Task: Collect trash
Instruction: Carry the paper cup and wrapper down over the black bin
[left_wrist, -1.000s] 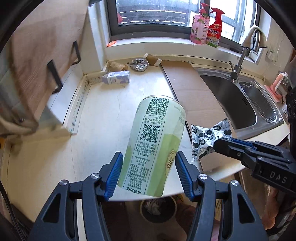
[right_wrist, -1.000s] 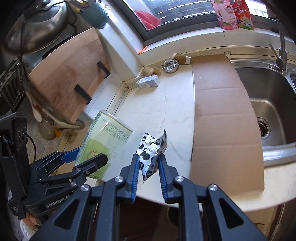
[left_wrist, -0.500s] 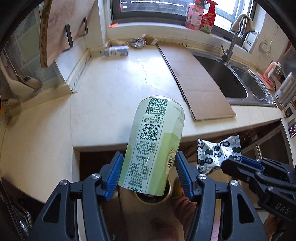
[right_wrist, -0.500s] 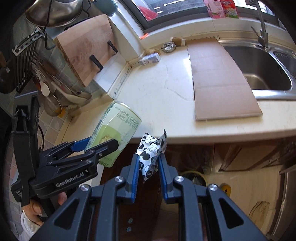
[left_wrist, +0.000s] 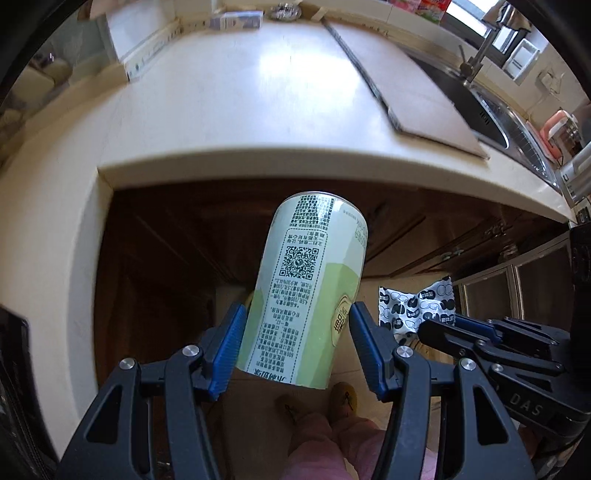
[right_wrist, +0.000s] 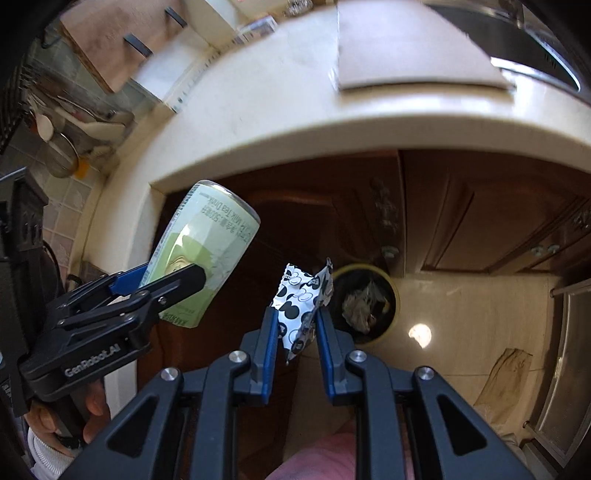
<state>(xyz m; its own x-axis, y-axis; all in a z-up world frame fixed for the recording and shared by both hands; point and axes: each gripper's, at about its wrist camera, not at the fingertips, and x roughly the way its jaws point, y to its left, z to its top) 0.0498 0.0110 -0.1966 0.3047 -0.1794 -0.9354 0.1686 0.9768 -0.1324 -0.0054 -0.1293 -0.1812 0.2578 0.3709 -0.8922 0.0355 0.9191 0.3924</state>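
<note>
Both grippers have come down and back off the cream stone countertop (left_wrist: 229, 110) since a second ago, when can and wrapper hung above its surface; both now hang in front of the dark wooden cabinet doors (right_wrist: 480, 210) below its edge; the grips look unchanged. The left gripper (left_wrist: 295, 343) stands about half open, its blue pads clamped on the lower body of the tall pale-green drink can (left_wrist: 310, 288); the can's long axis runs along the fingers, one end pointing away from the camera and tilted a little right, its printed text upside down in the left view. The right gripper (right_wrist: 295, 328) is nearly closed, pinching the crumpled white wrapper with black mouse-head print (right_wrist: 301, 299); the wrapper sticks out past the fingertips. Only the right view shows the round yellow-rimmed bin lined with a dark bag (right_wrist: 391, 291) on the tiled floor, just beyond the wrapper, with crumpled waste inside; only the left view shows the person's slippered feet (left_wrist: 343, 397).
</note>
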